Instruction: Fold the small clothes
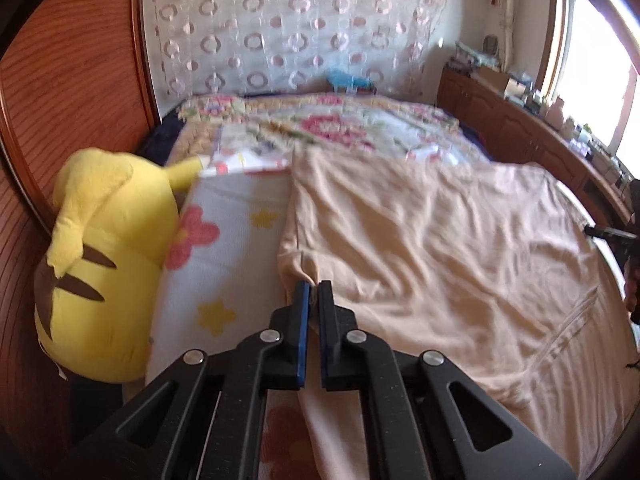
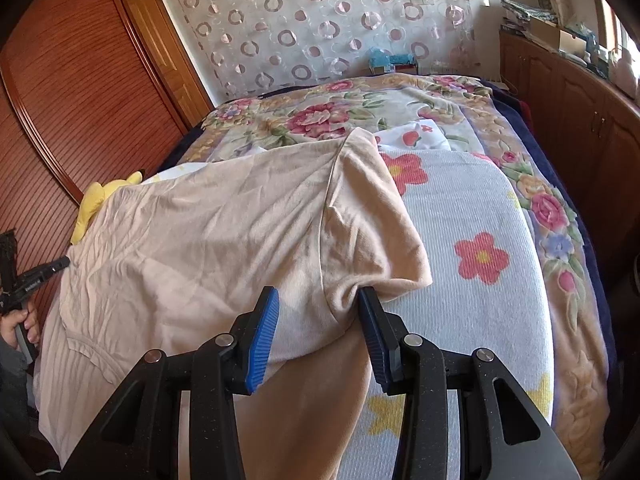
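Bed (image 2: 568, 216) carries a white flower-print towel (image 2: 472, 216), with the peach shirt (image 1: 440, 240) spread flat over it. Yellow plush toy (image 1: 100, 264) sits at the bed's left edge against the wooden wardrobe (image 2: 80, 80). Left gripper (image 1: 314, 286): fingers closed, pinching the shirt's left edge. Right gripper (image 2: 318, 300): fingers partly apart, straddling bunched fabric at the sleeve seam; cannot tell if the pads are clamping it.
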A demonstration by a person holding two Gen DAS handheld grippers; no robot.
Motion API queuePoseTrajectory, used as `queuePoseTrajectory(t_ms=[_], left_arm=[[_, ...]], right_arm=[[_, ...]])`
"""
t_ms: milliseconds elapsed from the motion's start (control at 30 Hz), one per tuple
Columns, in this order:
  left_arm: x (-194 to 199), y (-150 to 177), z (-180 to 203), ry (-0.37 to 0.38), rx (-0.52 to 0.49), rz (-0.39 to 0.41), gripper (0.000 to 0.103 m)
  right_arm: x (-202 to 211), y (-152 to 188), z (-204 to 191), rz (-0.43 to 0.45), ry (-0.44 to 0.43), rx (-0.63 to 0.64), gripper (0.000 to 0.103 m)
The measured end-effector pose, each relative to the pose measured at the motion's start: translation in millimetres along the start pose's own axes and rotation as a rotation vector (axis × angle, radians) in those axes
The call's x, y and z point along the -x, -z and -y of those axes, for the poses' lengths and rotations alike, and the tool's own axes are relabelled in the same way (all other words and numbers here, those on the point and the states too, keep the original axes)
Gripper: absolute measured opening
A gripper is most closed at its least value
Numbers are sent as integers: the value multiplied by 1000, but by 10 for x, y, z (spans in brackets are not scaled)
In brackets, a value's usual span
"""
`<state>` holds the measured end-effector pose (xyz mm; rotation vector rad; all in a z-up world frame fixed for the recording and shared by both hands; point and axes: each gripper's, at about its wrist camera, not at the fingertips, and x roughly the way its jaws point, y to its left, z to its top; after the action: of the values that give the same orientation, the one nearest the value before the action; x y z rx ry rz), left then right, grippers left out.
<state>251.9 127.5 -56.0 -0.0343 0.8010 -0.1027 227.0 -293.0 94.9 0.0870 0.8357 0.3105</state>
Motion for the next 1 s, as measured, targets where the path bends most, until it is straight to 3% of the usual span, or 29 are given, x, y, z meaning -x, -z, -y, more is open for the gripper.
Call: queuePoseTrajectory(t_ms=[67, 167, 533, 1000], left_arm=[[81, -59, -4, 9, 3, 25, 5], [182, -126, -6, 22, 9, 56, 5], [555, -202, -10, 50, 50, 155, 5], [1465, 196, 66, 74, 41, 262, 5]], right_arm=[[-24, -27, -5, -1, 30, 18, 7], [34, -64, -44, 30, 12, 17, 5], [480, -97, -346, 185, -4, 94, 4], [1331, 568, -446, 310, -35, 154, 4]])
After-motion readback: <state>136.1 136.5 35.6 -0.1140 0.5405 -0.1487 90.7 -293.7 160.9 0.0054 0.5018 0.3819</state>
